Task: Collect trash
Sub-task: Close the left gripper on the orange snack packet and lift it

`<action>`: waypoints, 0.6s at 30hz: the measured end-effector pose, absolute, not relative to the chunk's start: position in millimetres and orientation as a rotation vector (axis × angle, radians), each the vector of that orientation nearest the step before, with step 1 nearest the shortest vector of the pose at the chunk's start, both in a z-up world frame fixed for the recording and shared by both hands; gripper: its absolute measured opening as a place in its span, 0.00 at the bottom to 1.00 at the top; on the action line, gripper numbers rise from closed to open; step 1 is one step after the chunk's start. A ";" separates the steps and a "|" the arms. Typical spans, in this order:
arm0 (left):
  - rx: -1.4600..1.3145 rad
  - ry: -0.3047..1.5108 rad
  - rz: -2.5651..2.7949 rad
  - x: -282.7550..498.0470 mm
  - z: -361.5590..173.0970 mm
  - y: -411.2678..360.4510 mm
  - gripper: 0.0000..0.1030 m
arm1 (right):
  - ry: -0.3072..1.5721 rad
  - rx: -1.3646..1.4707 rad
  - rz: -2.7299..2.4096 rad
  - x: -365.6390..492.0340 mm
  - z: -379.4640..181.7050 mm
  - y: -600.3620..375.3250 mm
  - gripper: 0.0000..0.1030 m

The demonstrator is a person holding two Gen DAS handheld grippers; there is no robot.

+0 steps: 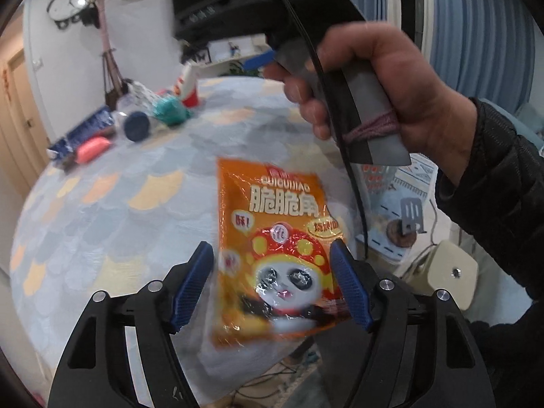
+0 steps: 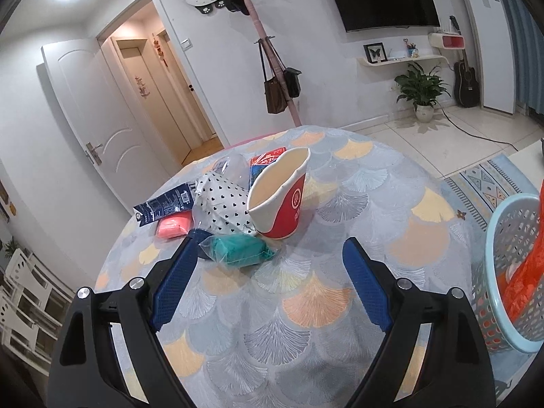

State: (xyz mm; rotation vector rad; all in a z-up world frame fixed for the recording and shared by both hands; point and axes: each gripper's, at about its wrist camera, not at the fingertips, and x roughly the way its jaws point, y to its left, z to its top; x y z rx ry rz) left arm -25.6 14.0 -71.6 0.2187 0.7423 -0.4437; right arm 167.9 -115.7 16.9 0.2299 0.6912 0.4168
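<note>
An orange snack wrapper (image 1: pixel 275 248) with a panda face lies on the round table (image 1: pixel 102 210) near its right edge. My left gripper (image 1: pixel 272 275) is open, its blue pads on either side of the wrapper's lower half. My right gripper (image 2: pixel 268 278) is open and empty above the table, short of a trash pile: a crushed red and white paper cup (image 2: pixel 282 197), a teal packet (image 2: pixel 238 250), a pink packet (image 2: pixel 173 226), a polka-dot bag (image 2: pixel 224 204) and a dark blue carton (image 2: pixel 163 207). A light blue basket (image 2: pixel 510 272) at the right holds orange plastic.
The person's right hand and the other gripper's handle (image 1: pixel 357 95) hang above the wrapper in the left wrist view. The trash pile (image 1: pixel 136 122) sits at the table's far left there. Beyond the table are a coat stand (image 2: pixel 272 78), an open door, a plant and a rug.
</note>
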 end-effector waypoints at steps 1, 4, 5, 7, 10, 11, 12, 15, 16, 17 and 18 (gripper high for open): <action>0.223 0.734 -0.435 -24.5 -72.1 11.3 0.73 | 0.691 0.223 0.420 169.1 17.2 -113.5 0.81; 0.255 0.738 -0.419 -21.7 -73.3 2.9 0.77 | 0.692 0.188 0.425 175.1 19.0 -105.3 0.81; 0.256 0.742 -0.416 -22.9 -72.8 1.2 0.77 | 0.693 0.177 0.426 178.7 20.0 -101.7 0.81; 0.245 0.748 -0.421 -21.9 -71.2 0.3 0.73 | 0.700 0.176 0.429 184.1 19.9 -98.1 0.81; 0.206 0.736 -0.454 -21.1 -65.5 0.1 0.39 | 0.716 0.207 0.433 193.7 17.6 -95.8 0.80; 0.207 0.735 -0.445 -19.4 -65.8 -1.5 0.13 | 0.718 0.216 0.435 195.1 17.0 -95.6 0.80; 0.229 0.730 -0.401 -17.7 -66.4 -2.7 0.00 | 0.717 0.220 0.435 195.5 16.4 -95.3 0.80; 0.217 0.736 -0.402 -15.7 -65.1 0.8 0.00 | 0.714 0.215 0.434 194.0 14.2 -94.6 0.80; 0.205 0.737 -0.412 -16.4 -64.3 2.4 0.00 | 0.713 0.210 0.434 193.0 13.7 -94.5 0.80; 0.180 0.729 -0.426 -18.5 -62.0 4.8 0.00 | 0.710 0.204 0.433 191.8 13.7 -94.9 0.80; 0.167 0.713 -0.427 -21.5 -59.1 7.2 0.00 | 0.704 0.197 0.431 190.5 14.1 -95.9 0.80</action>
